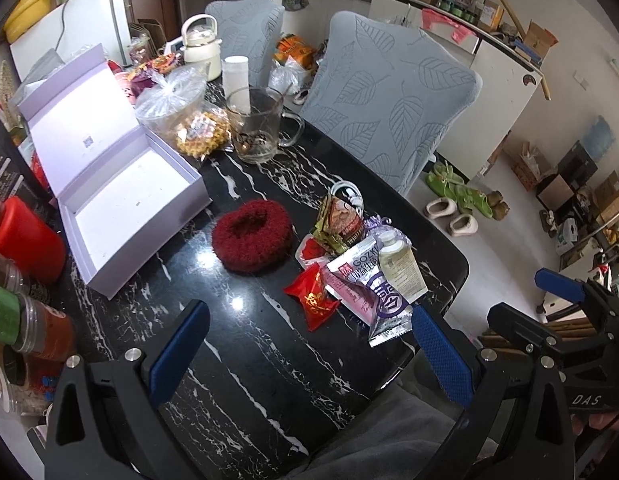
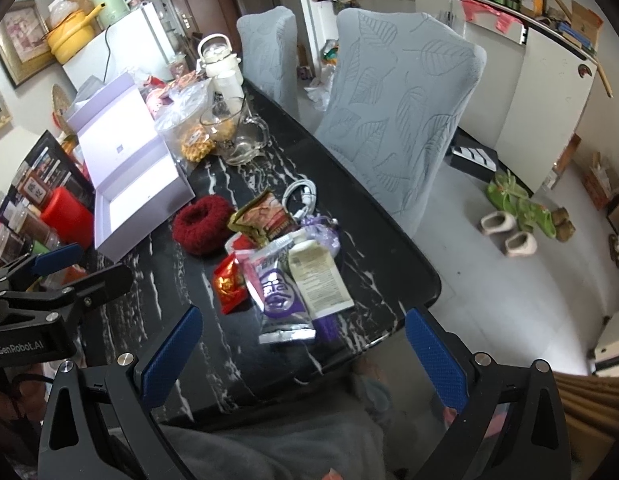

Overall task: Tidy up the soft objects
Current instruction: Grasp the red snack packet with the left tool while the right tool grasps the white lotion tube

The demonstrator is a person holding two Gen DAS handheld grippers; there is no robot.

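A fuzzy dark-red scrunchie [image 1: 251, 237] [image 2: 203, 224] lies on the black marble table [image 1: 245, 360] beside an open lavender box [image 1: 121, 200] [image 2: 137, 184], whose tray looks empty. Right of it sits a pile of soft packets: a red sachet [image 1: 314, 300] [image 2: 228, 283], a purple-and-silver pouch [image 1: 383, 304] [image 2: 279, 300], a cream pouch [image 1: 403, 266] [image 2: 319, 280] and a brown snack packet [image 1: 341, 224] [image 2: 265, 216]. My left gripper [image 1: 309, 344] hovers open near the table's front edge. My right gripper [image 2: 305, 356] is open too, in front of the pile, holding nothing.
A glass jug [image 1: 257, 128] [image 2: 237, 136], bagged snacks [image 1: 197, 128], a cream kettle [image 1: 201, 48] and a white cable [image 2: 303, 196] crowd the table's back. Spice jars and a red tub [image 1: 25, 240] line the left. Two grey-covered chairs [image 1: 389, 104] stand along the right; slippers [image 2: 513, 216] lie on the floor.
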